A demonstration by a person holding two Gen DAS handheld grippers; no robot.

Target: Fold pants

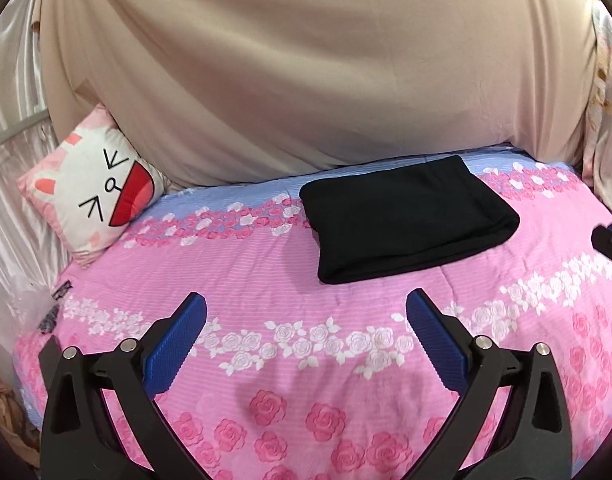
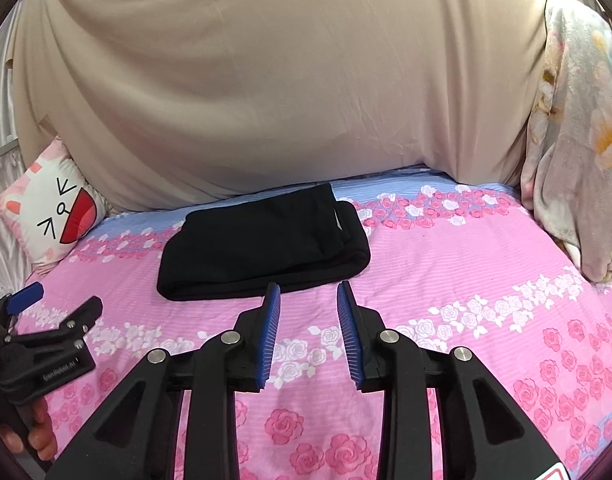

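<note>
The black pants (image 1: 405,220) lie folded into a compact rectangle on the pink floral bedspread (image 1: 266,280), toward the far side of the bed; they also show in the right wrist view (image 2: 262,240). My left gripper (image 1: 306,308) is open wide and empty, held back from the near edge of the pants. My right gripper (image 2: 309,292) is open with a narrower gap and empty, its tips just short of the pants' near edge. The left gripper also shows at the left of the right wrist view (image 2: 58,312).
A cat-face cushion (image 1: 94,188) leans at the back left. A beige sheet (image 1: 306,80) hangs behind the bed. A pale floral blanket (image 2: 573,140) is heaped at the right. The bedspread (image 2: 465,300) stretches to the right of the pants.
</note>
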